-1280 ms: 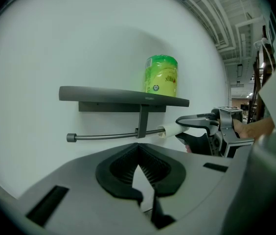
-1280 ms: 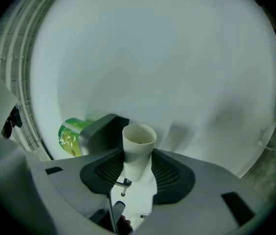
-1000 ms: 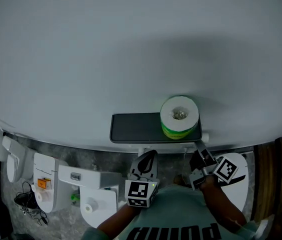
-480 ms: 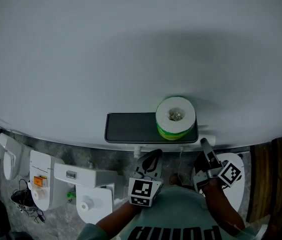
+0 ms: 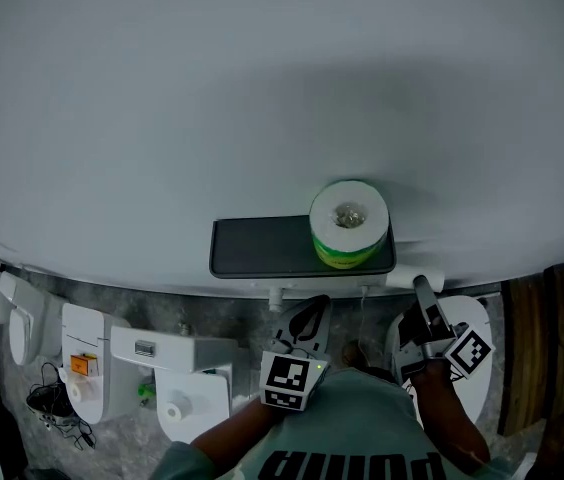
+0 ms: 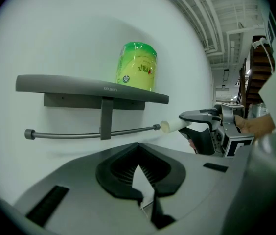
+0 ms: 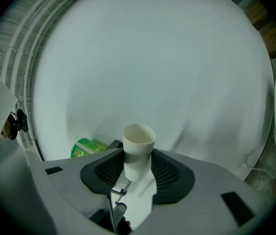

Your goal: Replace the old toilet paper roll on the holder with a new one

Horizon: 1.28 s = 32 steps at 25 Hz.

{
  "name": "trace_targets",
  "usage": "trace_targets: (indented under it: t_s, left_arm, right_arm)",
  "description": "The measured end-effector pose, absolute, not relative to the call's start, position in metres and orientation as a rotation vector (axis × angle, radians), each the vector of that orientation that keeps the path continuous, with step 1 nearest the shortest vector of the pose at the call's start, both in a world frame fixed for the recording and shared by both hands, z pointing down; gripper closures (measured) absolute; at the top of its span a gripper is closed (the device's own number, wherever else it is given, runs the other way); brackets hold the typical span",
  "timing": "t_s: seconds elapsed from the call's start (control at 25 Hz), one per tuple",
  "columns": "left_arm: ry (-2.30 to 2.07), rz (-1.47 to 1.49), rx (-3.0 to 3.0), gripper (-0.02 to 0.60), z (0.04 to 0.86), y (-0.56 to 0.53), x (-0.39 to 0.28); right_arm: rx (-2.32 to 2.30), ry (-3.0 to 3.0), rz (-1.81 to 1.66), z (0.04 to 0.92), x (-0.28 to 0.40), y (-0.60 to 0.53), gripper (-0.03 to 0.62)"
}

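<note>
Against the smooth, pale wall, a flat dark grey shelf (image 6: 79,84) with rounded corners juts out on a single bracket. The new roll (image 6: 137,66) stands upright near the shelf's right end, a plump cylinder in glossy green and yellow wrapping, and from above its small core hole shows. Under the shelf runs the holder rod (image 6: 79,134), a thin bare metal bar with a small knob at each tip.

The right tool (image 7: 138,155) has its ribbed black pads partly closed on the old core (image 7: 138,148). This is a plain off-white cardboard tube, hollow and matte, with its open mouth pointing at the wall. The tube sits below the shelf's right end, just beside the rod's free tip. I cannot tell whether the two touch.

The left tool (image 6: 138,153) hangs below the middle of the shelf, short of the wall. Its two pads are drawn together at the tips with nothing between them.
</note>
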<state>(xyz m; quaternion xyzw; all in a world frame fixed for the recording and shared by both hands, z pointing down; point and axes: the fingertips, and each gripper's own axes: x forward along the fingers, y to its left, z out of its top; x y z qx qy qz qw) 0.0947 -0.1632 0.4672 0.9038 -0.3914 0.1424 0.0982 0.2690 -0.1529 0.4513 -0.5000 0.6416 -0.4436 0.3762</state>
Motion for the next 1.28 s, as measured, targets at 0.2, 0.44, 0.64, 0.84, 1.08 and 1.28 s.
trace_targets:
  t_s: [0.2, 0.44, 0.64, 0.84, 1.08, 1.28]
  left_arm:
    - [-1.154, 0.412, 2.681, 0.577, 0.462, -0.154, 0.086]
    - [-1.185, 0.400, 2.670, 0.577, 0.459, -0.146, 0.063]
    - [-1.236, 0.362, 2.647, 0.578, 0.450, -0.143, 0.038]
    - [-1.322, 0.325, 2.619, 0.578, 0.441, -0.143, 0.004]
    - [-1.438, 0.297, 2.564, 0.577, 0.435, -0.139, -0.038]
    - [-1.531, 0.250, 2.529, 0.577, 0.425, -0.140, -0.066]
  right_arm:
    - [-1.298, 1.701, -1.081, 0.432, 0.257, -0.137, 0.411]
    - [-1.301, 1.816, -0.999, 0.402, 0.226, -0.123, 0.411]
    - [-1.270, 1.959, -0.914, 0.365, 0.188, -0.118, 0.411]
    - [-1.252, 2.137, -0.815, 0.339, 0.147, -0.125, 0.411]
    - [-1.216, 2.295, -0.742, 0.316, 0.099, -0.135, 0.411]
    - [-1.300, 2.455, -0.635, 0.298, 0.072, -0.159, 0.411]
